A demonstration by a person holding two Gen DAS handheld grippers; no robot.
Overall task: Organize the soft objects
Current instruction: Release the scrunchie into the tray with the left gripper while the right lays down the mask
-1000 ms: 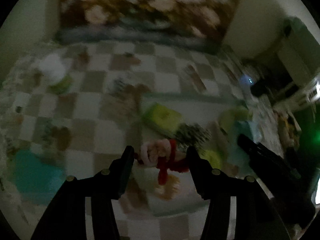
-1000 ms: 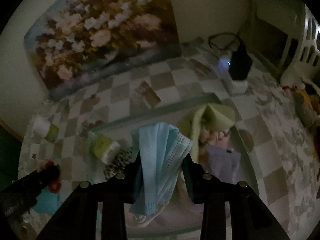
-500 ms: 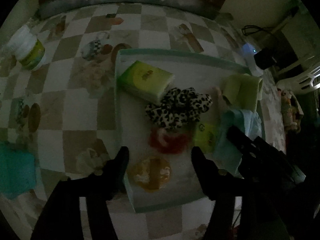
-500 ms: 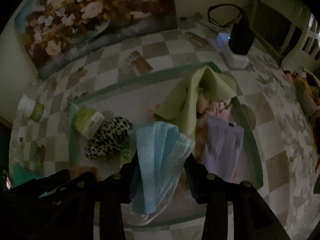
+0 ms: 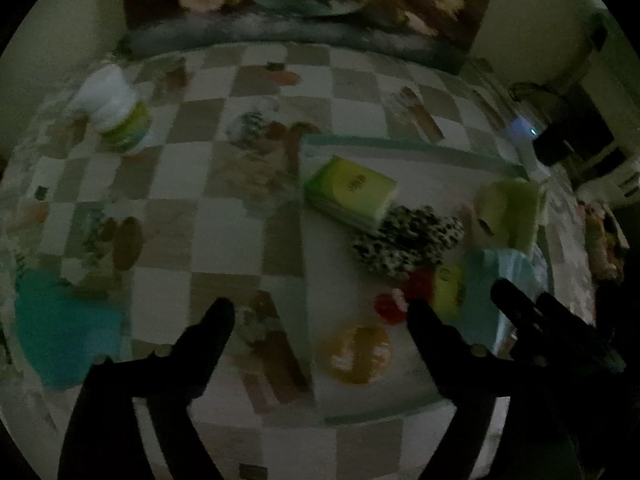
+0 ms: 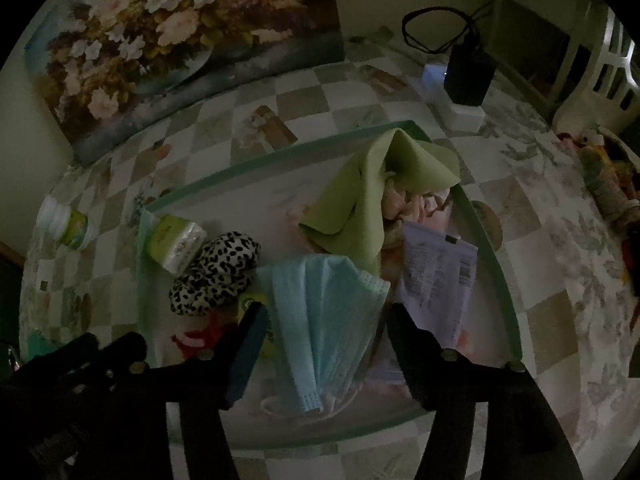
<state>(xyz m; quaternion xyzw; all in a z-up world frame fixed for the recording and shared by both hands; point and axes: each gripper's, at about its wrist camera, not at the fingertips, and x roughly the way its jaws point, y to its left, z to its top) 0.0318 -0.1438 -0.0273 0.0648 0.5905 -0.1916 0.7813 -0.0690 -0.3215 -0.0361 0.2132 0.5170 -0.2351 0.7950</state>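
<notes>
Both tongs stood spread with nothing between their tips: the left gripper (image 5: 320,312) hung over the near left rim of the tray (image 5: 400,146), and the right gripper (image 6: 324,316) hung over the tray's near middle, its fingers either side of the mask (image 6: 320,320) without touching it. That blue mask lay flat in the tray just ahead of the right tongs, its loops trailing toward the near rim. Left of it, close to the right gripper's left finger, lay a small red toy (image 6: 200,336), and a yellow-green packet (image 5: 448,292) showed beside it. Below the left tongs, inside the tray, sat an orange-yellow item (image 5: 356,354), too blurred to identify. To the right of the mask lay a pale printed pouch (image 6: 436,280). Farther ahead, a leopard-print scrunchie (image 6: 216,272) rested in the tray's left part, touching a tissue pack (image 6: 176,244) at the far left corner. A green cloth (image 6: 372,200) was draped in a peak over something pink at the far right side. Outside the tray, on the chequered tablecloth (image 5: 224,220), a teal cloth (image 5: 60,328) lay left of the left tongs, and a white jar (image 5: 116,108) stood well beyond. Past the tray's far right corner stood a black adapter (image 6: 466,76) on a white block, and a flower painting (image 6: 172,40) leaned against the wall.
</notes>
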